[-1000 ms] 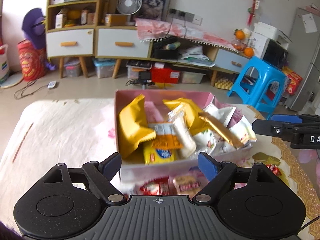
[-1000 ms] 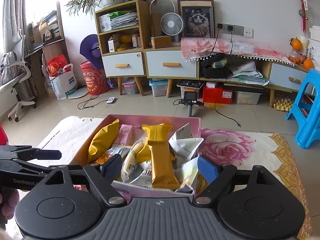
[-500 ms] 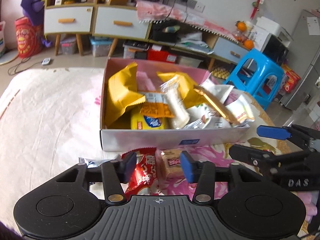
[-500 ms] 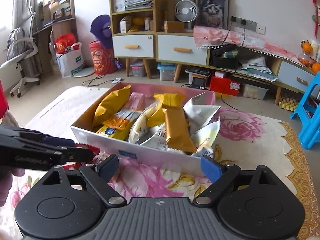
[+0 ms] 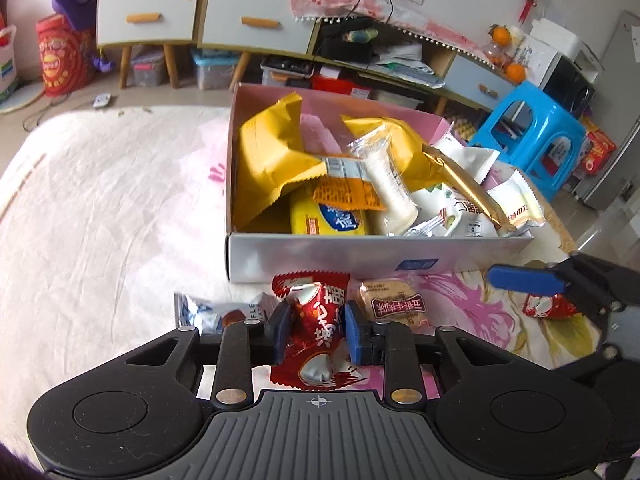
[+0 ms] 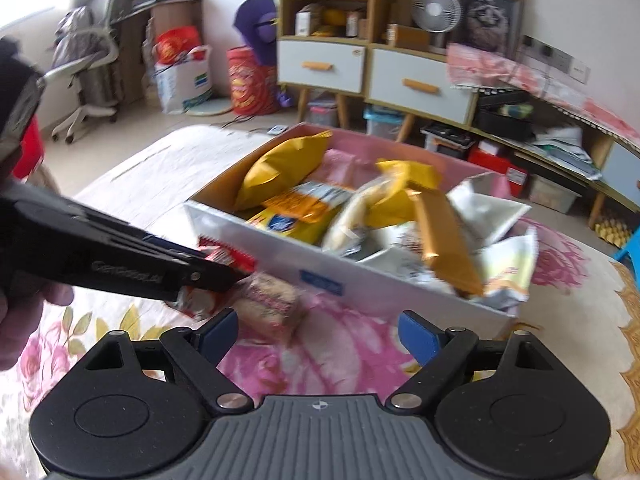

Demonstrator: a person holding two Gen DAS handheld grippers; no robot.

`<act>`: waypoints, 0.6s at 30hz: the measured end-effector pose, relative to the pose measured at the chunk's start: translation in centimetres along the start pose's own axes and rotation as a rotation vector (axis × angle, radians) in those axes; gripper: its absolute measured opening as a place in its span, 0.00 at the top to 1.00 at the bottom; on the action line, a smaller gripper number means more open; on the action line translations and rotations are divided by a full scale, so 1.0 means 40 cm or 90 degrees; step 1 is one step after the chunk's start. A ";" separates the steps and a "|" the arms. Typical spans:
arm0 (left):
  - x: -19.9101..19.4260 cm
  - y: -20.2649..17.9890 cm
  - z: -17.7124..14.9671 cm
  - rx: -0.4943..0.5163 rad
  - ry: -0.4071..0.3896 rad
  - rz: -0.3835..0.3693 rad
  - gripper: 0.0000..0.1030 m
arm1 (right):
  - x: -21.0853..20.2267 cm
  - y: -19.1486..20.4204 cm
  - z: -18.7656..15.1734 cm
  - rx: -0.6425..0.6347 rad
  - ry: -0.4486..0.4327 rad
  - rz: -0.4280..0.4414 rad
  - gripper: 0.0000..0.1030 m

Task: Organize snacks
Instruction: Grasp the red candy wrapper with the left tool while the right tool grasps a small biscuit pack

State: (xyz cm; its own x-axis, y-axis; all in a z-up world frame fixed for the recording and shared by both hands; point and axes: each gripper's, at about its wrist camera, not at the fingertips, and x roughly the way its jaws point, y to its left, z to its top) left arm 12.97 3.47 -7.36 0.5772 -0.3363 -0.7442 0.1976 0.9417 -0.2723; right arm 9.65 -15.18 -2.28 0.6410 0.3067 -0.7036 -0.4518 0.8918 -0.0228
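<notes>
A white box with a pink inside (image 5: 360, 252) (image 6: 360, 280) stands on the cloth, full of yellow, white and gold snack packs. My left gripper (image 5: 315, 332) is shut on a red snack packet (image 5: 318, 320) just in front of the box. In the right wrist view it (image 6: 224, 276) shows at the left, holding the red packet (image 6: 224, 256). A brown biscuit pack (image 5: 394, 304) (image 6: 268, 304) lies beside it. My right gripper (image 6: 316, 336) is open and empty above the flowered cloth, near the box front; it also shows in the left wrist view (image 5: 524, 280).
A blue-and-white packet (image 5: 216, 312) lies left of the red one. Another red packet (image 5: 548, 306) lies on the cloth at the right. A blue stool (image 5: 536, 128) and low cabinets (image 5: 200, 20) stand beyond the table.
My left gripper dropped toward the cloth in front of the box and closed on the red packet. My right gripper pulled back and lower in front of the box, staying open.
</notes>
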 end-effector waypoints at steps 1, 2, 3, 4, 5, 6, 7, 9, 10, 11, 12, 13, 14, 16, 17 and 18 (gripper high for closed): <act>-0.001 0.004 0.001 -0.005 0.001 -0.002 0.76 | 0.004 0.009 -0.001 -0.007 0.002 0.002 0.26; -0.002 0.006 0.002 -0.007 0.001 -0.001 0.77 | 0.008 0.018 -0.002 -0.014 0.004 0.004 0.27; -0.005 0.009 0.003 -0.009 0.000 -0.002 0.78 | 0.012 0.026 -0.002 -0.020 0.005 0.005 0.28; -0.006 0.011 0.004 -0.011 0.000 -0.003 0.78 | 0.017 0.034 -0.003 -0.027 0.008 0.006 0.29; -0.007 0.014 0.006 -0.015 0.001 -0.005 0.79 | 0.022 0.041 -0.002 -0.032 0.010 0.007 0.32; -0.009 0.016 0.007 -0.019 0.001 -0.007 0.79 | 0.026 0.046 -0.003 -0.036 0.012 0.008 0.33; -0.010 0.021 0.009 -0.024 0.002 -0.009 0.79 | 0.031 0.052 -0.004 -0.040 0.014 0.010 0.37; -0.013 0.027 0.011 -0.033 0.003 -0.015 0.79 | 0.039 0.059 -0.003 -0.046 0.017 0.010 0.41; -0.014 0.029 0.012 -0.037 0.004 -0.017 0.79 | 0.043 0.061 -0.003 -0.046 0.018 0.011 0.42; -0.015 0.031 0.013 -0.040 0.005 -0.020 0.79 | 0.045 0.063 -0.002 -0.044 0.019 0.012 0.44; -0.016 0.032 0.013 -0.041 0.005 -0.022 0.79 | 0.048 0.064 -0.001 -0.043 0.019 0.012 0.45; -0.017 0.032 0.013 -0.042 0.006 -0.024 0.79 | 0.050 0.065 -0.001 -0.042 0.018 0.013 0.46; -0.018 0.032 0.013 -0.043 0.005 -0.025 0.79 | 0.052 0.067 -0.001 -0.041 0.018 0.015 0.47; -0.018 0.032 0.014 -0.044 0.006 -0.026 0.79 | 0.055 0.068 -0.001 -0.039 0.018 0.022 0.49; -0.019 0.033 0.014 -0.045 0.006 -0.026 0.79 | 0.056 0.070 -0.002 -0.038 0.018 0.025 0.51; -0.020 0.032 0.014 -0.046 0.006 -0.025 0.79 | 0.058 0.071 -0.002 -0.035 0.020 0.030 0.53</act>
State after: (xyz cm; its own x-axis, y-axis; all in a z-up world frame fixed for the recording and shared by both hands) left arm 13.21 4.96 -6.75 0.5632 -0.3731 -0.7373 0.1623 0.9248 -0.3440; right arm 9.80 -11.96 -4.05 0.5988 0.3367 -0.7267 -0.5152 0.8567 -0.0276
